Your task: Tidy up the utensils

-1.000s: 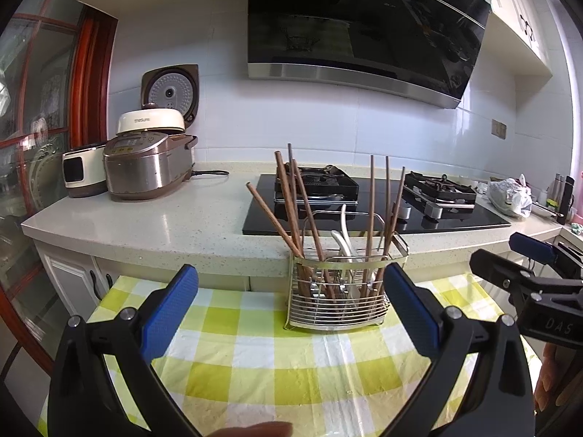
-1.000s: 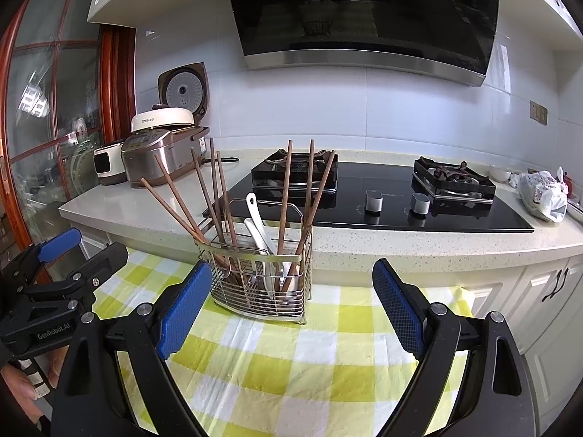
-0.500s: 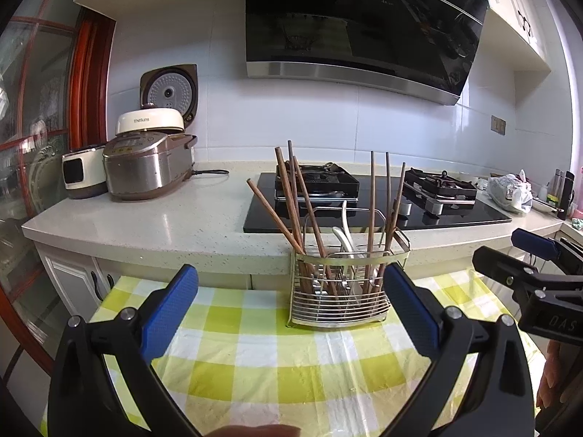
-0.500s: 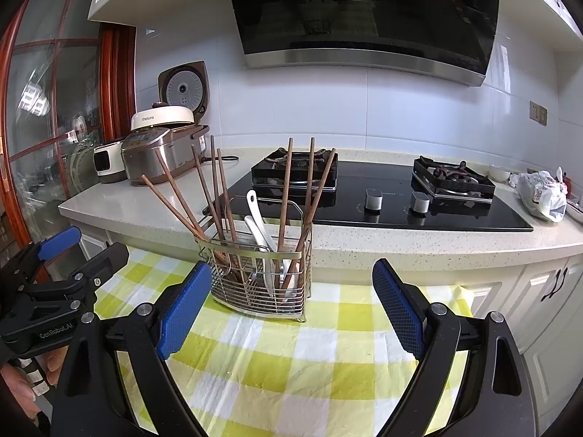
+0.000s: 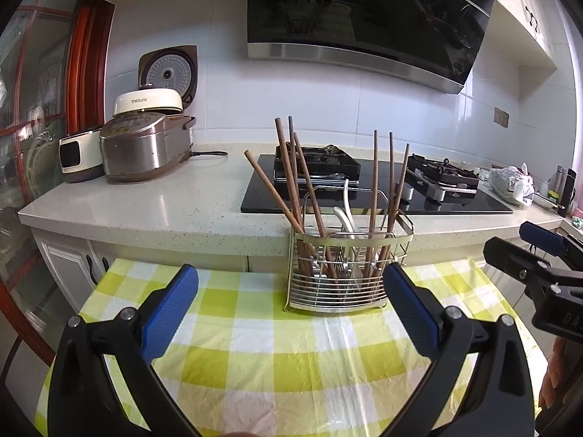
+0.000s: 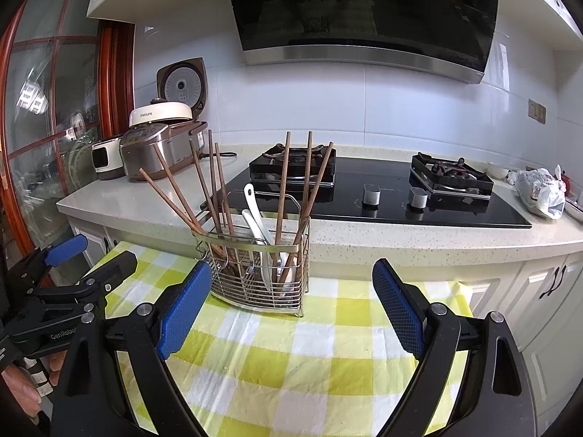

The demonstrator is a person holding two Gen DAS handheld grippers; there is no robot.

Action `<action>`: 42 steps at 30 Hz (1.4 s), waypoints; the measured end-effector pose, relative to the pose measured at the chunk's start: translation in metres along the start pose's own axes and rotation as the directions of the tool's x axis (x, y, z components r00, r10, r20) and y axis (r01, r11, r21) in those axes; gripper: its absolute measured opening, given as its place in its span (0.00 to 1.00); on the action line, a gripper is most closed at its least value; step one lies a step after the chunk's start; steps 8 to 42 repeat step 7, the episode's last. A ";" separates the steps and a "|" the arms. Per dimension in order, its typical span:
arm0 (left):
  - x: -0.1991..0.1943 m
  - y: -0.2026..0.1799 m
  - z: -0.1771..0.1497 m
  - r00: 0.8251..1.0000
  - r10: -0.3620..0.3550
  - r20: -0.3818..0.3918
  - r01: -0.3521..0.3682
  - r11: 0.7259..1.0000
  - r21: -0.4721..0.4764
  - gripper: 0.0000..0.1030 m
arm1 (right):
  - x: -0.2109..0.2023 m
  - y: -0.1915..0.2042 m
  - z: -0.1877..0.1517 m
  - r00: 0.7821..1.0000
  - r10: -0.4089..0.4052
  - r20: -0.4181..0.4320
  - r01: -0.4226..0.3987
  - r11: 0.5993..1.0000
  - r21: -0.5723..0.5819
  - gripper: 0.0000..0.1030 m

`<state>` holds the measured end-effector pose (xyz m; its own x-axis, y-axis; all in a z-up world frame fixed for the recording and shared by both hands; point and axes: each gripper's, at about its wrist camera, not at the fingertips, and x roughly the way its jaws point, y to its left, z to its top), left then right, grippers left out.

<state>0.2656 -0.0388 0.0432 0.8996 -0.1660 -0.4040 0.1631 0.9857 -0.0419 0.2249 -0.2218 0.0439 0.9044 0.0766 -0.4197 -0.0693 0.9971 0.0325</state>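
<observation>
the left gripper, black-armed with blue ribbed pads, hangs wide open over the near part of the table with nothing between its jaws, and the right gripper does the same, spread wide and empty. both point at the same thing, which suggests an approach from two sides rather than a grasp in progress. just beyond the fingertips, at the far edge of the yellow-and-white checked tablecloth, stands the silver wire utensil basket, close against the pale speckled stone counter. brown wooden chopsticks lean out of its left end and stand nearly upright at its right, with white spoons between them, so the sorting looks largely done. farther off, left on the counter, sits a steel rice cooker with a cream lid; to the right lies the black glass gas hob.
</observation>
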 end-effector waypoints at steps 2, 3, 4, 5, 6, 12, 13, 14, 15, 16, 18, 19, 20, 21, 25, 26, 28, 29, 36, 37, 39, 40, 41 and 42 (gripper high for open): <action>-0.002 -0.001 -0.001 1.000 0.004 0.009 -0.004 1.000 0.007 0.96 | 0.000 0.000 0.000 1.000 0.000 0.000 0.000 1.000 0.000 0.82; -0.003 -0.001 -0.002 1.000 0.012 0.011 -0.013 1.000 0.013 0.96 | 0.000 0.000 0.000 1.000 -0.001 -0.001 0.001 1.000 0.000 0.82; -0.004 -0.002 -0.003 1.000 0.015 0.012 -0.015 1.000 0.017 0.96 | -0.001 0.000 -0.001 1.000 -0.002 -0.002 0.002 1.000 0.001 0.82; -0.005 -0.002 -0.004 1.000 0.018 0.013 -0.018 1.000 0.018 0.96 | -0.001 0.000 -0.001 1.000 -0.002 -0.002 0.002 1.000 0.002 0.82; -0.006 0.000 -0.005 1.000 0.017 0.011 -0.017 1.000 0.012 0.96 | -0.002 0.000 -0.003 1.000 -0.003 -0.003 0.003 1.000 0.003 0.82; -0.006 0.001 -0.005 1.000 0.014 0.008 -0.014 1.000 0.007 0.96 | -0.002 0.000 -0.004 1.000 -0.004 -0.005 0.004 1.000 0.003 0.82; -0.006 0.001 -0.005 1.000 0.014 0.008 -0.014 1.000 0.007 0.96 | -0.002 0.000 -0.004 1.000 -0.004 -0.005 0.004 1.000 0.003 0.82; -0.006 0.001 -0.005 1.000 0.014 0.008 -0.014 1.000 0.007 0.96 | -0.002 0.000 -0.004 1.000 -0.004 -0.005 0.004 1.000 0.003 0.82; -0.006 0.001 -0.005 1.000 0.014 0.008 -0.014 1.000 0.007 0.96 | -0.002 0.000 -0.004 1.000 -0.004 -0.005 0.004 1.000 0.003 0.82; -0.006 0.001 -0.005 1.000 0.014 0.008 -0.014 1.000 0.007 0.96 | -0.002 0.000 -0.004 1.000 -0.004 -0.005 0.004 1.000 0.003 0.82; -0.006 0.001 -0.005 1.000 0.014 0.008 -0.014 1.000 0.007 0.96 | -0.002 0.000 -0.004 1.000 -0.004 -0.005 0.004 1.000 0.003 0.82; -0.006 0.001 -0.005 1.000 0.014 0.008 -0.014 1.000 0.007 0.96 | -0.002 0.000 -0.004 1.000 -0.004 -0.005 0.004 1.000 0.003 0.82; -0.006 0.001 -0.005 1.000 0.014 0.008 -0.014 1.000 0.007 0.96 | -0.002 0.000 -0.004 1.000 -0.004 -0.005 0.004 1.000 0.003 0.82; -0.006 0.001 -0.005 1.000 0.014 0.008 -0.014 1.000 0.007 0.96 | -0.002 0.000 -0.004 1.000 -0.004 -0.005 0.004 1.000 0.003 0.82; -0.006 0.001 -0.005 1.000 0.014 0.008 -0.014 1.000 0.007 0.96 | -0.002 0.000 -0.004 1.000 -0.004 -0.005 0.004 1.000 0.003 0.82; -0.006 0.001 -0.005 1.000 0.014 0.008 -0.014 1.000 0.007 0.96 | -0.002 0.000 -0.004 1.000 -0.004 -0.005 0.004 1.000 0.003 0.82; -0.006 0.001 -0.005 1.000 0.014 0.008 -0.014 1.000 0.007 0.96 | -0.002 0.000 -0.004 1.000 -0.004 -0.005 0.004 1.000 0.003 0.82; -0.006 0.001 -0.005 1.000 0.014 0.008 -0.014 1.000 0.007 0.96 | -0.002 0.000 -0.004 1.000 -0.004 -0.005 0.004 1.000 0.003 0.82; -0.006 0.001 -0.005 1.000 0.014 0.008 -0.014 1.000 0.007 0.96 | -0.002 0.000 -0.004 1.000 -0.004 -0.005 0.004 1.000 0.003 0.82; -0.006 0.001 -0.005 1.000 0.014 0.008 -0.014 1.000 0.007 0.96 | -0.002 0.000 -0.004 1.000 -0.004 -0.005 0.004 1.000 0.003 0.82; -0.006 0.001 -0.005 1.000 0.014 0.008 -0.014 1.000 0.007 0.96 | -0.002 0.000 -0.004 1.000 -0.004 -0.005 0.004 1.000 0.003 0.82; -0.006 0.001 -0.005 1.000 0.014 0.008 -0.014 1.000 0.007 0.96 | -0.002 0.000 -0.004 1.000 -0.004 -0.005 0.004 1.000 0.003 0.82; -0.006 0.001 -0.005 1.000 0.014 0.008 -0.014 1.000 0.007 0.96 | -0.002 0.000 -0.004 1.000 -0.004 -0.005 0.004 1.000 0.003 0.82; -0.006 0.001 -0.005 1.000 0.014 0.008 -0.014 1.000 0.007 0.96 | -0.002 0.000 -0.004 1.000 -0.004 -0.005 0.004 1.000 0.003 0.82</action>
